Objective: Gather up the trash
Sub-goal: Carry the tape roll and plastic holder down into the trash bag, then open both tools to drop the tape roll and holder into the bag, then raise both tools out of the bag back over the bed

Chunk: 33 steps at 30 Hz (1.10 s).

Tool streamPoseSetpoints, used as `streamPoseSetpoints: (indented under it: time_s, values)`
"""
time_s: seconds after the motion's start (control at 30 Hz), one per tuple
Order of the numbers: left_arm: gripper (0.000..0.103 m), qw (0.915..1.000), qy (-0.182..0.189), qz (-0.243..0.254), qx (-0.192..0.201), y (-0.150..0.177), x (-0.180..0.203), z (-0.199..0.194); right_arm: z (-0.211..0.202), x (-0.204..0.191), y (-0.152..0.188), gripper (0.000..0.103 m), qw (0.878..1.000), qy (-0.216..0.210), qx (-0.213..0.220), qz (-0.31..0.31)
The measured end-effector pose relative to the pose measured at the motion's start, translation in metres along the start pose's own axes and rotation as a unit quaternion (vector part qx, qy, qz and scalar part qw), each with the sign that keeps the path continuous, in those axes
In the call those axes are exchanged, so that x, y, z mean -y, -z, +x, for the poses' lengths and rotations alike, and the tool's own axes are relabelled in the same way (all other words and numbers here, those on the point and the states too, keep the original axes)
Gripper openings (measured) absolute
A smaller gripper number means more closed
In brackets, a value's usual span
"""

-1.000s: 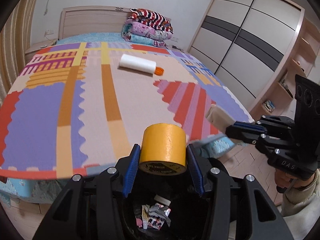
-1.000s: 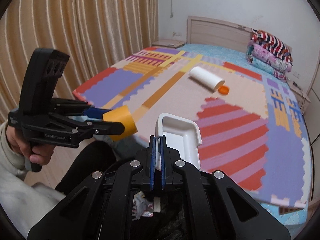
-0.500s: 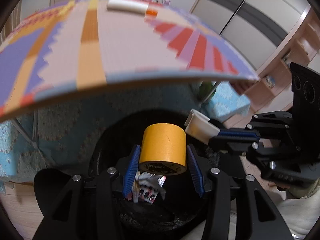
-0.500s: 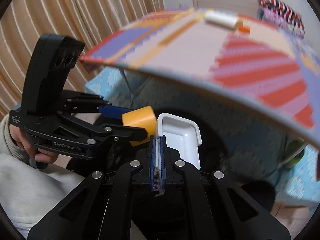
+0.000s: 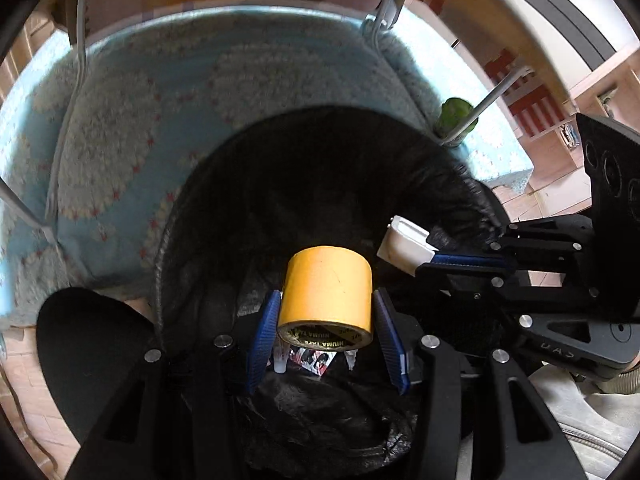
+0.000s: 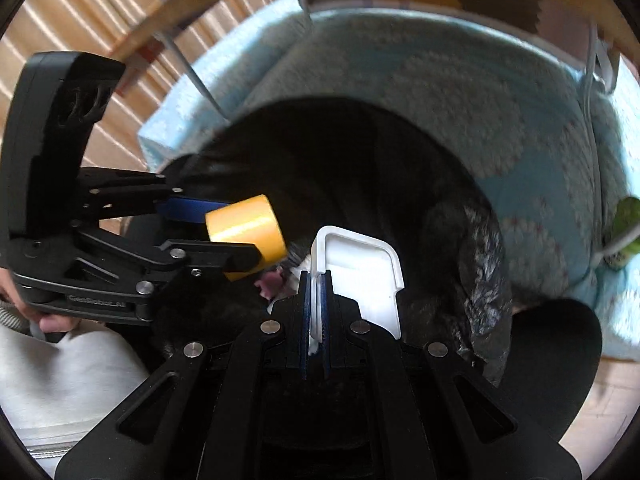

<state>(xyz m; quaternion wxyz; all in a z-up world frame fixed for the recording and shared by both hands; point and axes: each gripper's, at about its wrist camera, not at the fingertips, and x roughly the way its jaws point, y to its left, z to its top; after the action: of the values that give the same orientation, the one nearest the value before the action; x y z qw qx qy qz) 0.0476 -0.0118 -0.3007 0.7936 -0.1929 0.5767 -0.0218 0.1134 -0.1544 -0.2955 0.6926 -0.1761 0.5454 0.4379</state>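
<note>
My left gripper [image 5: 325, 312] is shut on a yellow tape roll [image 5: 326, 294] and holds it over the open mouth of a black trash bag [image 5: 320, 168]. Wrappers [image 5: 312, 360] lie in the bag below the roll. My right gripper [image 6: 316, 280] is shut on the rim of a white plastic tray [image 6: 360, 264], also over the bag [image 6: 360, 152]. In the left wrist view the right gripper [image 5: 428, 258] and tray [image 5: 404, 240] are just right of the roll. In the right wrist view the left gripper [image 6: 240, 236] and roll [image 6: 246, 228] are at the left.
The bed's side, covered in a light blue patterned sheet [image 5: 160, 112], rises behind the bag. White frame legs [image 5: 68, 120] run down it. A green object [image 5: 456, 114] sits at the bed's corner. Wood floor [image 5: 24, 360] and a wardrobe [image 5: 560, 8] lie around.
Both grippers have dropped from above the bed top down to the bag's mouth, each still holding its item. The bed's top has left view and its side now fills the background.
</note>
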Motion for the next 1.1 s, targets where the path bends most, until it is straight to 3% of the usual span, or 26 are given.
streamPoseSetpoints:
  time_s: [0.33, 0.47, 0.73, 1.1]
  values:
    - [0.047, 0.9997, -0.021, 0.009, -0.010, 0.000, 0.005, 0.002, 0.016, 0.001, 0.003, 0.007, 1.000, 0.000, -0.023, 0.004]
    - [0.053, 0.9997, -0.019, 0.012, 0.006, -0.001, 0.008, -0.007, 0.011, 0.002, 0.003, 0.033, 1.000, 0.008, -0.015, 0.008]
    - [0.055, 0.9985, -0.012, 0.025, 0.048, -0.003, 0.018, -0.035, -0.013, -0.004, 0.003, 0.033, 1.000, 0.010, 0.011, -0.004]
    - [0.055, 0.9902, 0.007, 0.056, 0.128, -0.012, 0.040, -0.097, -0.071, -0.013, -0.012, 0.033, 0.996, 0.018, 0.083, -0.020]
